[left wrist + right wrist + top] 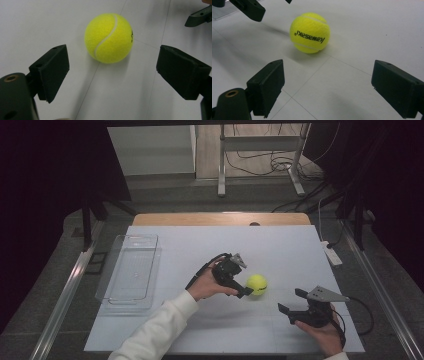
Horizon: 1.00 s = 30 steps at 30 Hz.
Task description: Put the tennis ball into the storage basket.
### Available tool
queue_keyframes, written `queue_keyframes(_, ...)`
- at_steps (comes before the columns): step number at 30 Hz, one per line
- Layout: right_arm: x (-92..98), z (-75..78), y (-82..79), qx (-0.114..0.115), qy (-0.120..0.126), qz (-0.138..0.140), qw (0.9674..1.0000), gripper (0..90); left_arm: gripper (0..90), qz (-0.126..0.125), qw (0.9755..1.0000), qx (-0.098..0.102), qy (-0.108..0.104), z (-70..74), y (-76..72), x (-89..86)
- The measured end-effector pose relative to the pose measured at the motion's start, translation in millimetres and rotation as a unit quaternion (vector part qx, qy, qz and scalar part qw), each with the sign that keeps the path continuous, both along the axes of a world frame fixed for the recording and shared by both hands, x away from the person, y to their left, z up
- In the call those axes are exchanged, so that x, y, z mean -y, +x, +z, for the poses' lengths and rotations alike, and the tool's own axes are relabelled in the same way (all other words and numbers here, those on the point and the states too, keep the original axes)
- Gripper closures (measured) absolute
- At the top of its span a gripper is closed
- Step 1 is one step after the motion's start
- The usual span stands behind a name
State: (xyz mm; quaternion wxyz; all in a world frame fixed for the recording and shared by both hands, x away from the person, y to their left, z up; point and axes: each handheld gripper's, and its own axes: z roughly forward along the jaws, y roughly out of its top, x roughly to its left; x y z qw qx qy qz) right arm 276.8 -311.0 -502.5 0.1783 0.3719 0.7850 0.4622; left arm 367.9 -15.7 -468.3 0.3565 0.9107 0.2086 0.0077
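Both grippers open, tennis ball lying free on the table

High view: the ball lies right of the table's centre, touching or just beside the tips of the left gripper, contact unclear; the right gripper sits near the front edge, apart from the ball, with a clear plastic tray well away to the left. Left gripper view: jaws spread wide, ball ahead of the gap and not yet between them, bare surface all round; a dark piece is cut off at the top right. Right gripper view: jaws wide apart, ball farther ahead; the left gripper's tip is cut off by the top edge
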Motion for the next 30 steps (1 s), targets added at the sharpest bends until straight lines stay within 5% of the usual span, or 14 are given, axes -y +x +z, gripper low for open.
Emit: queue_keyframes(30,0.6,-0.4,-0.3,-0.001,0.001,0.001,1.0,11.6,11.7,-0.003,0.9998,-0.013,0.017,-11.6,15.0,30.1)
